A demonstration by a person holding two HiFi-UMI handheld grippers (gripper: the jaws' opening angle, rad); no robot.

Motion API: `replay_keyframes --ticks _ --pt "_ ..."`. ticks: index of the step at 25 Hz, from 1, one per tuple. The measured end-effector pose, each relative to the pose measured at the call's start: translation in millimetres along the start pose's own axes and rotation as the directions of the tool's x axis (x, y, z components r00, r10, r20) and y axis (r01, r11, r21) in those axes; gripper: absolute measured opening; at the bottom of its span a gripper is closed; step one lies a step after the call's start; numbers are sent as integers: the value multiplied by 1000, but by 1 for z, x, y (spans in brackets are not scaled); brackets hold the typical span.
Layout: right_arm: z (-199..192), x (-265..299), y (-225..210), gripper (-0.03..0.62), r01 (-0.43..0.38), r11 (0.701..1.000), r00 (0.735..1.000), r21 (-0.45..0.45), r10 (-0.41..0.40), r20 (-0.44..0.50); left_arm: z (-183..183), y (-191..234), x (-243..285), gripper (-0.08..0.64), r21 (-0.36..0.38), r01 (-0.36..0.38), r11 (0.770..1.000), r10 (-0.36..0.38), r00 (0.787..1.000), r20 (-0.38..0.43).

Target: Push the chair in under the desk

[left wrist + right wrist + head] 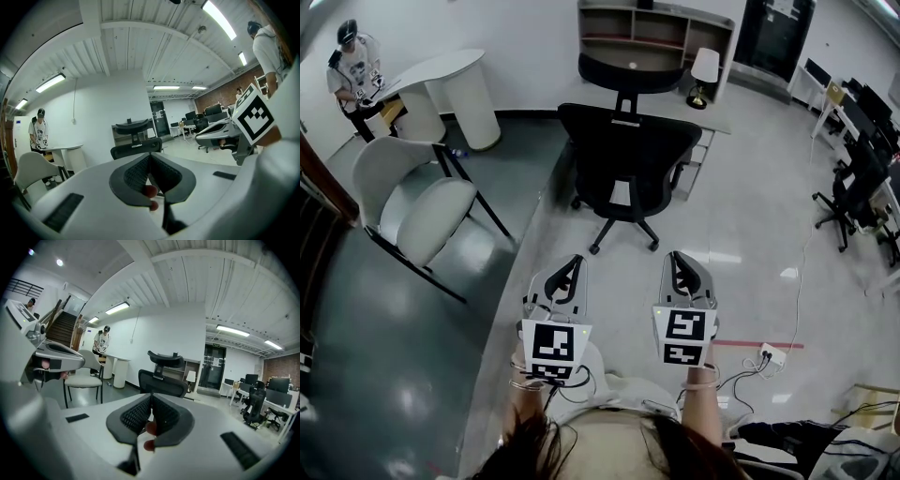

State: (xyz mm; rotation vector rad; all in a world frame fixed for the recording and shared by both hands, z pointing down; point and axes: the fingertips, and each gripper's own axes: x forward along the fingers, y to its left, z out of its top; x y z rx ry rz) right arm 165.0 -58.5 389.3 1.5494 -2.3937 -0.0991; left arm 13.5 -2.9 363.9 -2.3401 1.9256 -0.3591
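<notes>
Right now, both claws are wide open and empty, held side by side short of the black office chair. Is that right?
Not quite. The left claw and the right claw are shut, jaws pressed together, as the left and right gripper views show. The rest holds: they are empty, side by side, short of the black office chair.

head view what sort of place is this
Most likely an open-plan office: a black swivel chair faces a desk, workstations with monitors line the right side, and open shelves stand against the back wall.
</notes>
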Motion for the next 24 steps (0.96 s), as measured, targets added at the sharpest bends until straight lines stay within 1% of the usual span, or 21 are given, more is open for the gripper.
replay_keyframes --ticks 9,20,24 --pt "-6 -11 -4 31 5 1000 1000 3 -5 0 6 -13 -2 14 -10 36 999 -36 999 25" --pt "-21 -19 4 31 -11 1000 1000 -4 11 -19 -11 -20 -13 14 -11 40 999 -41 999 -20" --pt "-24 -12 4 31 -9 1000 1000 -5 9 -25 -18 -18 -8 14 4 38 999 -38 999 -31"
